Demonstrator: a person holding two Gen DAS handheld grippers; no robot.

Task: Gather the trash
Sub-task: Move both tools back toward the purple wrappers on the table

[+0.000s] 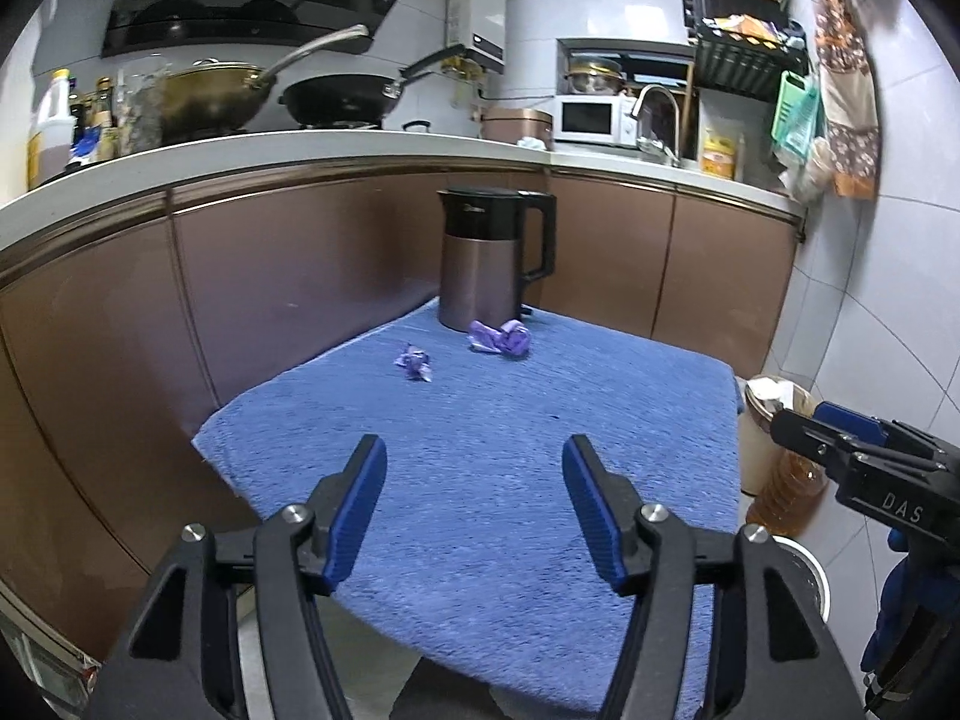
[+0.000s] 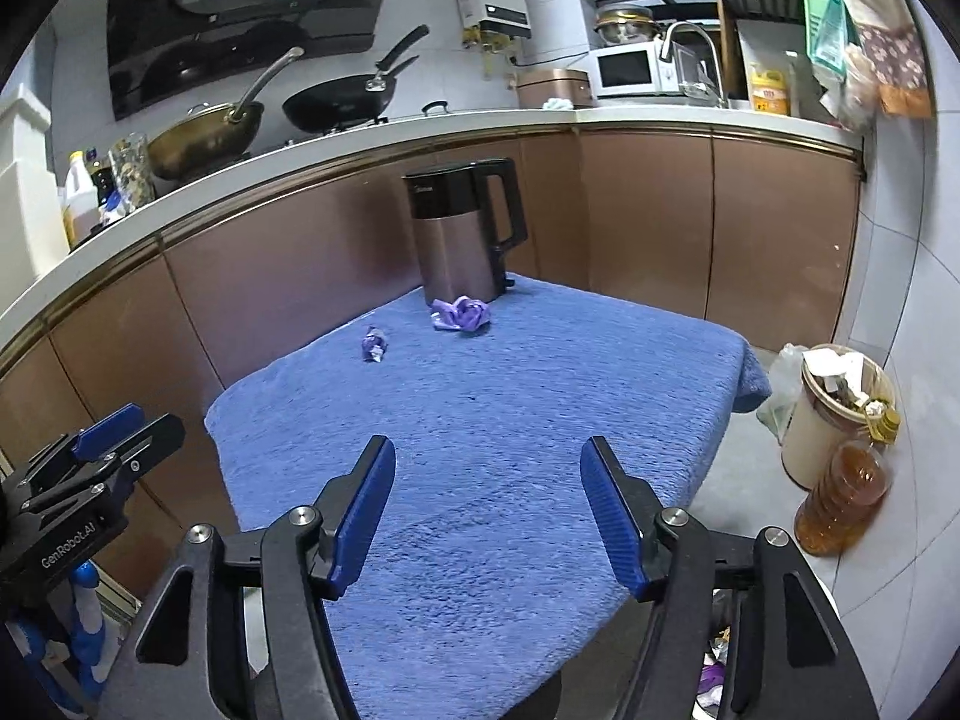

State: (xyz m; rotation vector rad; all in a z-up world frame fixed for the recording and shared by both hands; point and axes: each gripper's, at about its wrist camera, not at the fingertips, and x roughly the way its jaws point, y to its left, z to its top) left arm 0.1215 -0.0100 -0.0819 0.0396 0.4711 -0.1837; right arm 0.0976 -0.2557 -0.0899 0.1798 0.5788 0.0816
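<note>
Left wrist view shows my left hand-held gripper [image 1: 474, 510] released and empty, two purple wrappers [image 1: 414, 362] [image 1: 501, 337] lying well ahead on the blue-covered tabletop [image 1: 540, 420] before the kettle [image 1: 489, 258].

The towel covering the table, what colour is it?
Blue; the towel shows best in the right wrist view.

Each hand-held gripper [image 1: 474, 504] [image 2: 489, 507] has 2 black arms, ribbed blue pads, silver screws.
</note>
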